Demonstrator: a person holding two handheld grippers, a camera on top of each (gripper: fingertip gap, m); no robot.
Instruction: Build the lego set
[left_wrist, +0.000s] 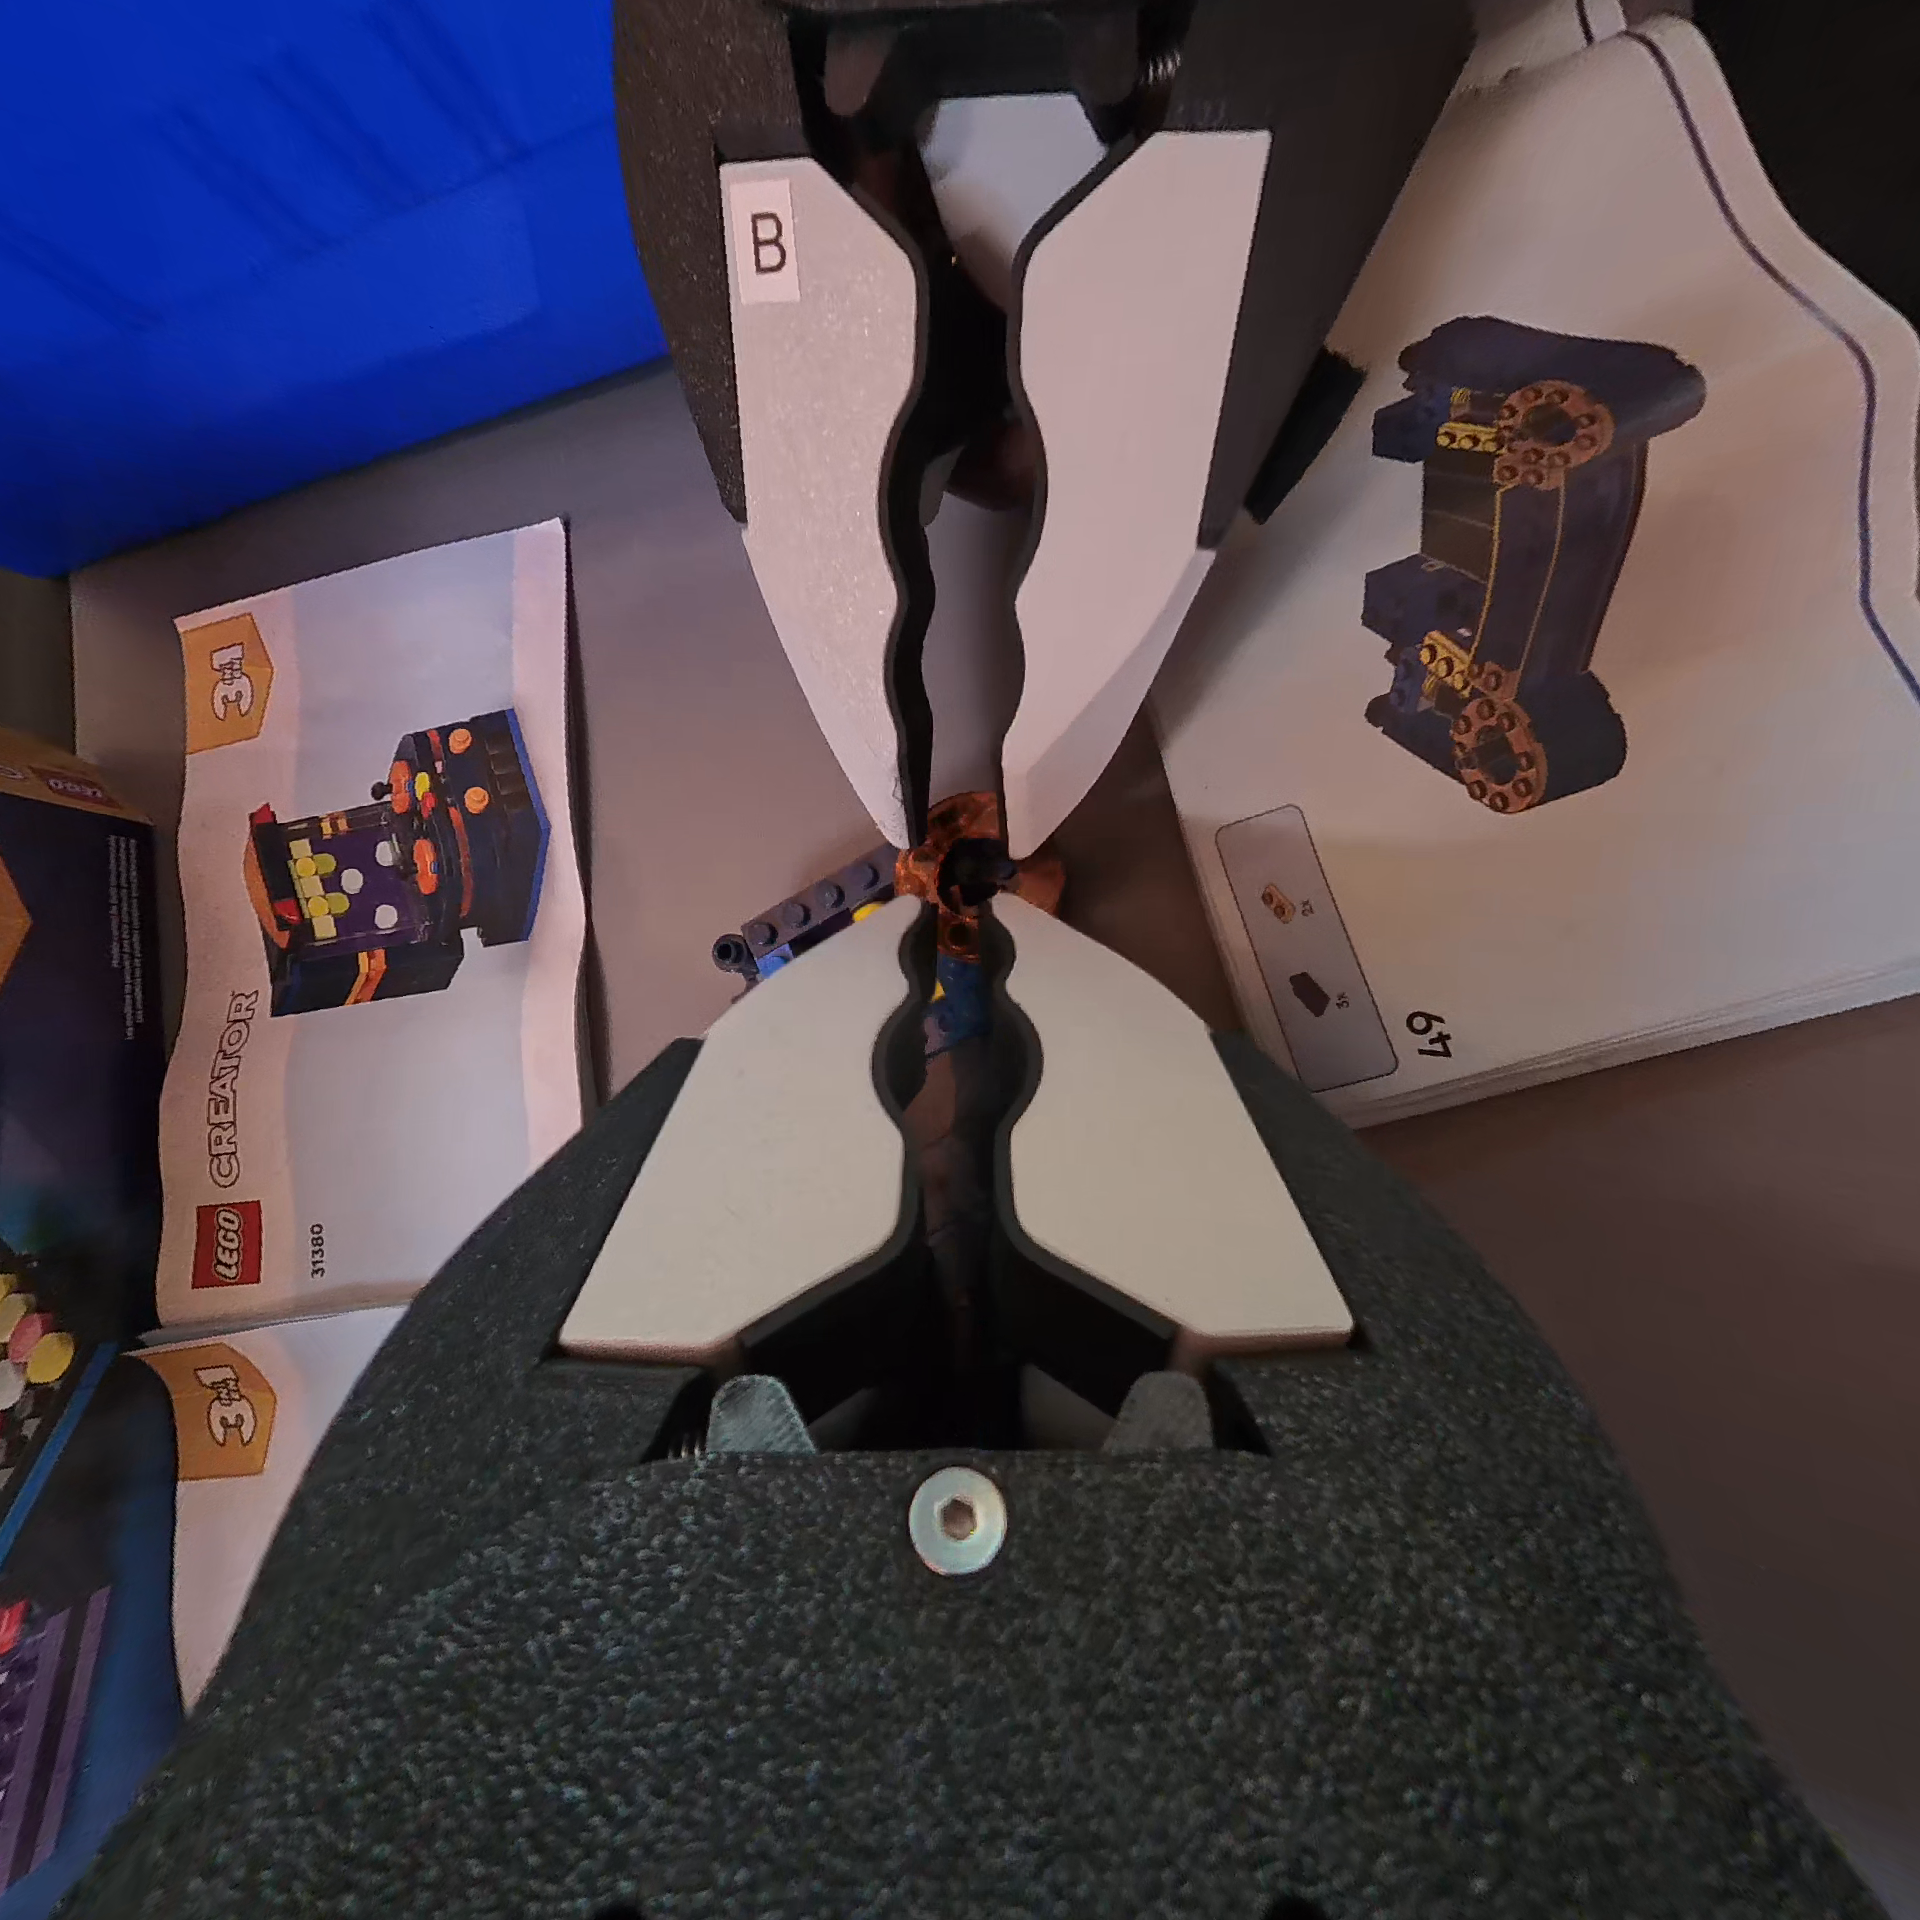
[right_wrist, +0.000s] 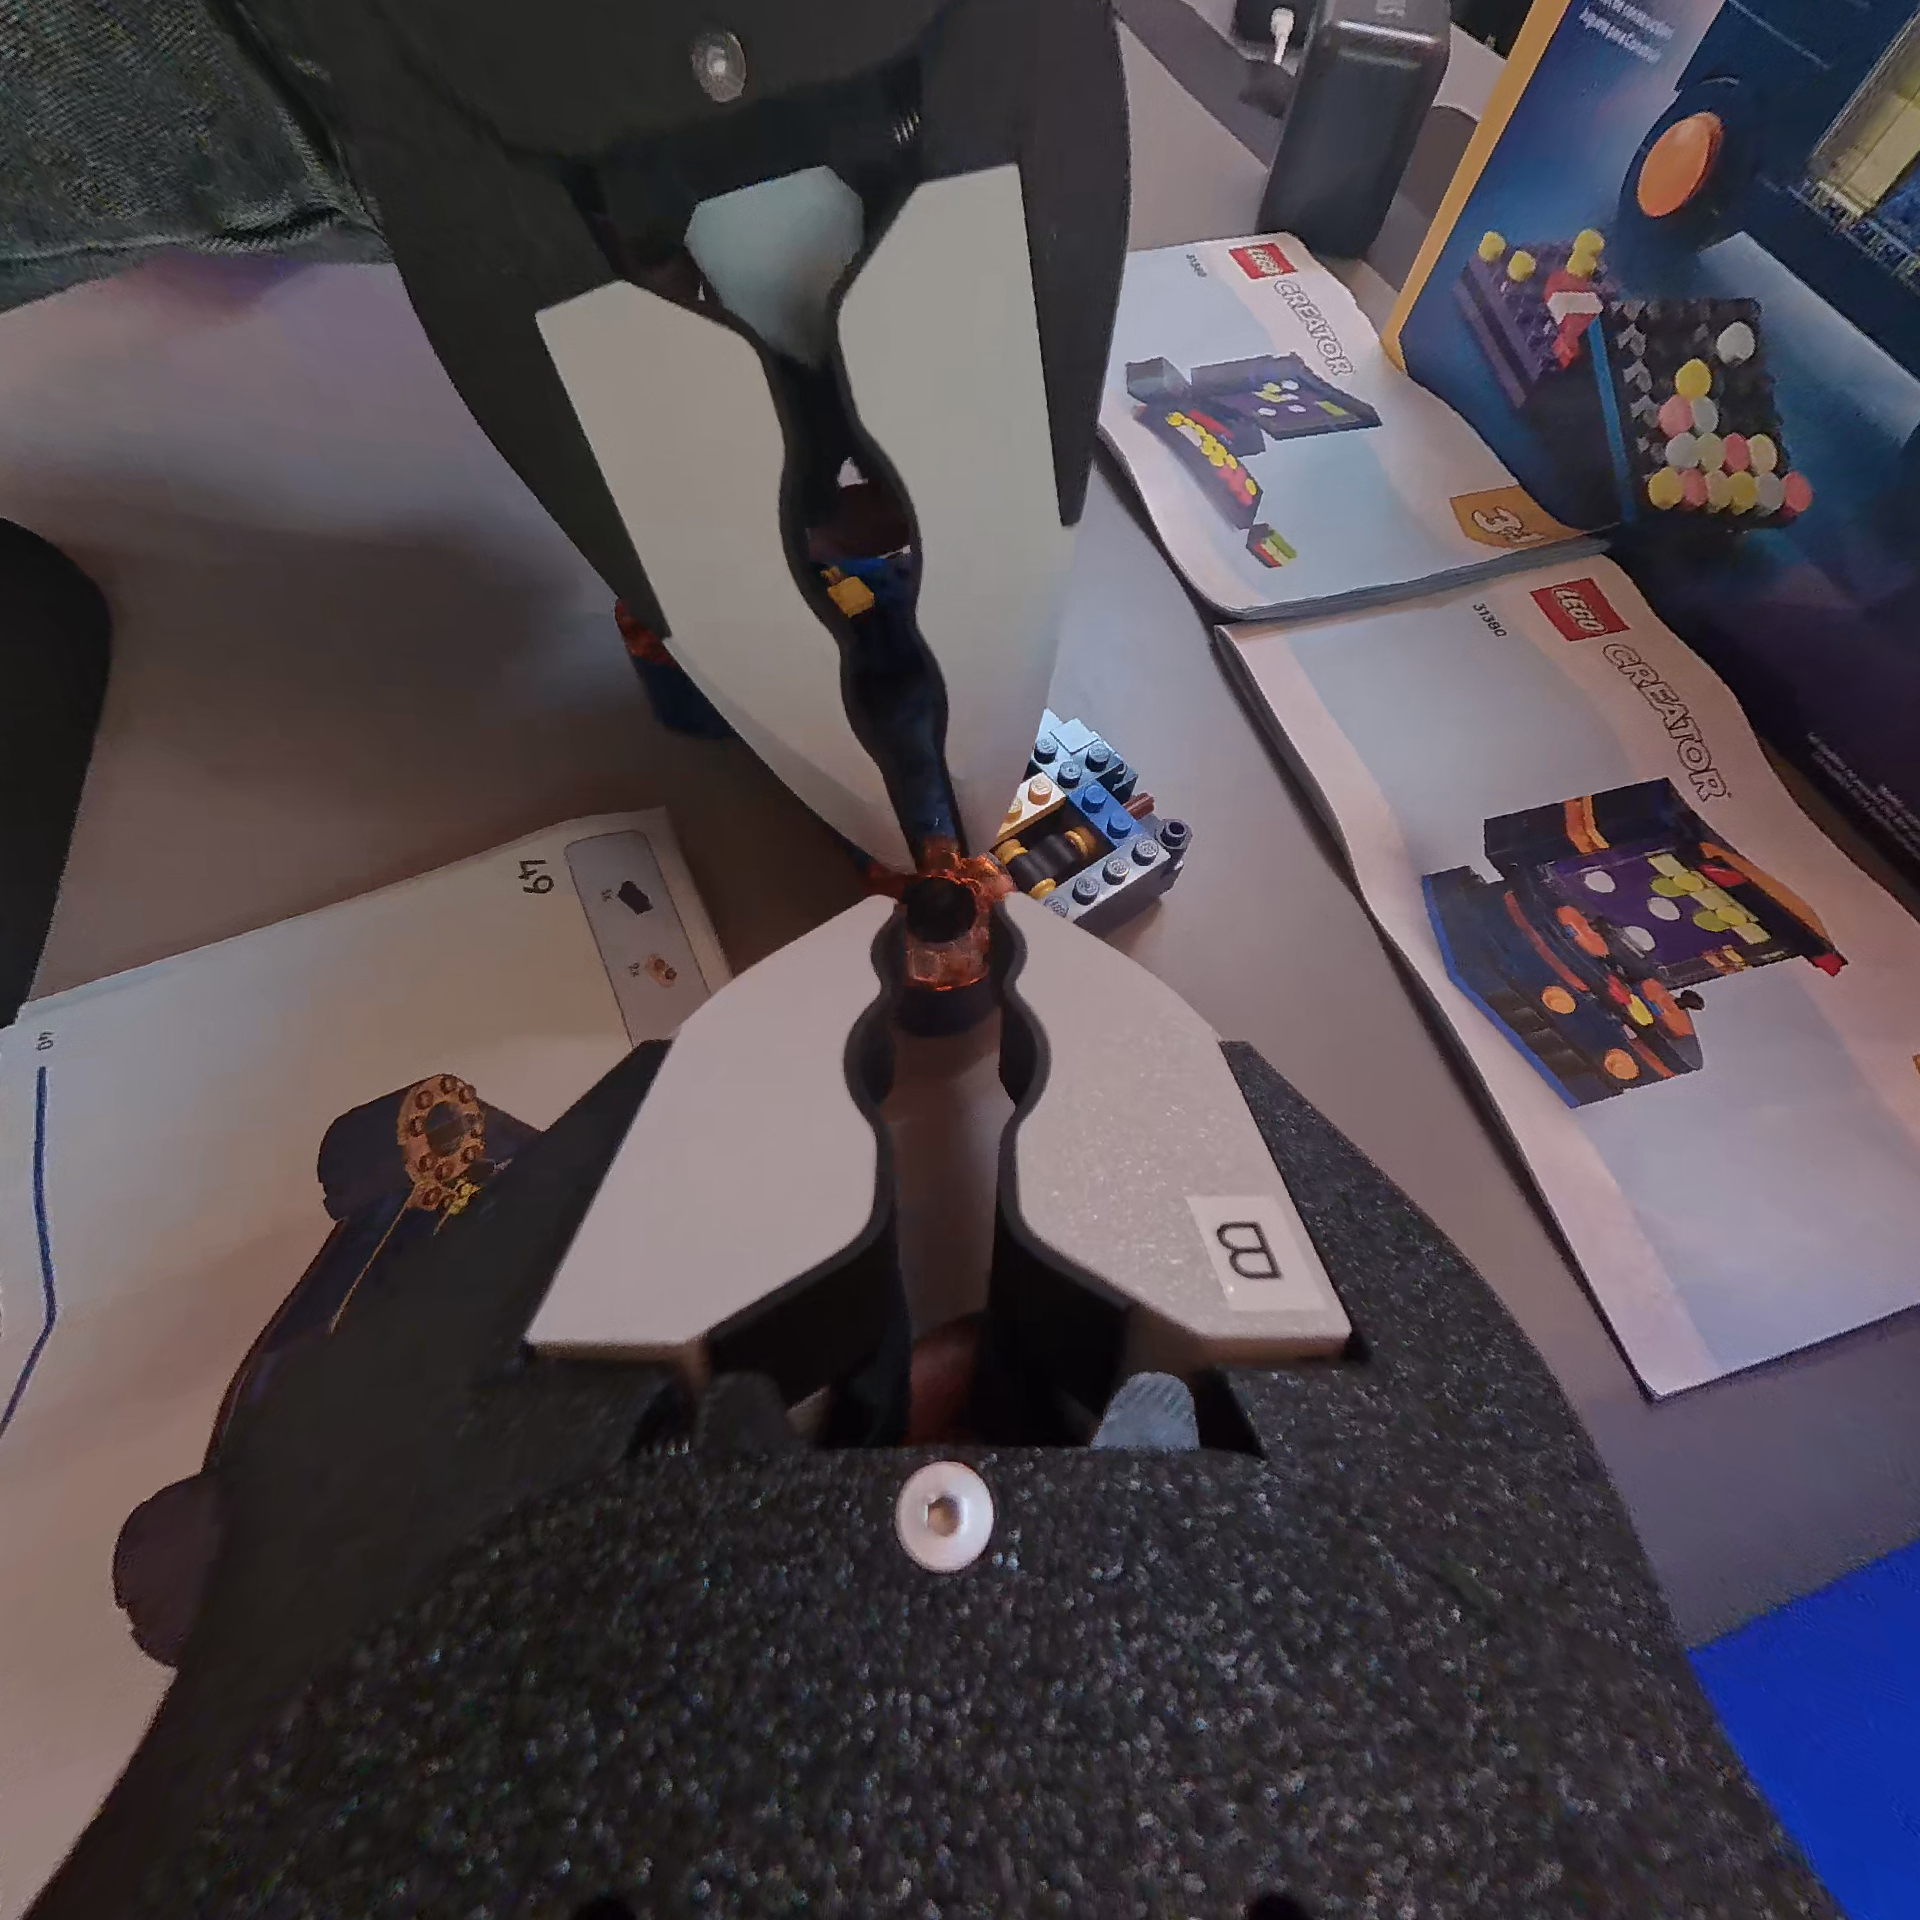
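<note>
Left wrist view: we see both grippers meet tip to tip, the left gripper (left_wrist: 956, 935) and right gripper (right_wrist: 940, 935) each narrowed onto the orange ring (left_wrist: 951, 868) of a brick model (right_wrist: 1101, 831). It stands on the grey table (left_wrist: 675, 623) between an open booklet (left_wrist: 1662, 727) and a closed booklet (left_wrist: 395, 935).

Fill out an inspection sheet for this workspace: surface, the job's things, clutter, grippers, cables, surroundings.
Surface: grey table, mostly covered with paper.
Job's things: a partly built brick model on the table, with an orange see-through round piece at the end where both grippers meet.
Clutter: open instruction book; two closed booklets; toy box.
Grippers: left gripper and right gripper face each other tip to tip, both closed around the orange piece and the dark part in its middle.
Cables: nothing seen.
Surroundings: blue bin; dark grey box-shaped thing at the table's far edge.
</note>
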